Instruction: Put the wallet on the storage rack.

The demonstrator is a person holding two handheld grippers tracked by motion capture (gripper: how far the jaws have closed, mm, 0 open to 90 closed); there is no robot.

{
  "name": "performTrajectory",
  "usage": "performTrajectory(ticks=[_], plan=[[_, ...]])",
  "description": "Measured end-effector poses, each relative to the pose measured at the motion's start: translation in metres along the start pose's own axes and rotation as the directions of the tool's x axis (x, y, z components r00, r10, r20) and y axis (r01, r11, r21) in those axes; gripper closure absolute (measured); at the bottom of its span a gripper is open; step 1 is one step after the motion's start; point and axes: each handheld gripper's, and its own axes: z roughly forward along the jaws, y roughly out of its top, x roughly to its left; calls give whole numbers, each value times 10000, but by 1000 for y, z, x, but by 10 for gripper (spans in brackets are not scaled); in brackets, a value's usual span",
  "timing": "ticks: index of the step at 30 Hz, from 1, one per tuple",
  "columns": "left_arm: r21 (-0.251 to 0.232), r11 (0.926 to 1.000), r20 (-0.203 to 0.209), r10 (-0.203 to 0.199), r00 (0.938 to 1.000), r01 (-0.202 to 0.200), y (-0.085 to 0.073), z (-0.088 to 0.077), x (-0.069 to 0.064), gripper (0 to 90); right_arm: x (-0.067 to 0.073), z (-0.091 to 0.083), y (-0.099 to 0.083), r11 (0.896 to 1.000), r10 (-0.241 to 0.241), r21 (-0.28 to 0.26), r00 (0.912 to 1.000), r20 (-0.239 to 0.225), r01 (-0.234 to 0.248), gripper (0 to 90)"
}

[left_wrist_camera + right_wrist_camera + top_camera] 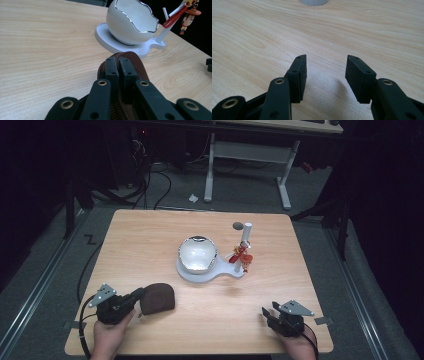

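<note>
Left gripper (136, 296) is clamping the edge of a brown leather pouch (157, 298), jaws pinched tight on its rim, at the near-left of the wooden table (150, 235). Pouch is lying flat on the table. Right gripper (267, 312) is sitting near-right, jaws spread wide, holding nothing, just above bare wood. White egg-shaped bowl (198, 253) is resting on a white stand (225, 270) mid-table, red keychain figure (241, 256) hanging on its post.
</note>
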Motion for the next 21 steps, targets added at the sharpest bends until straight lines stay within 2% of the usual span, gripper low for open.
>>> performTrajectory(ticks=[13,21], plan=[[-409,9991,112,96,9999,-91,7,-4,-6,871,-4,-4,4,9988,186,-462,9997,135,-180,532],[-739,9968,-56,316,9995,-319,12,-17,-12,871,1,-5,8,9977,8,-674,10000,84,-2,539]])
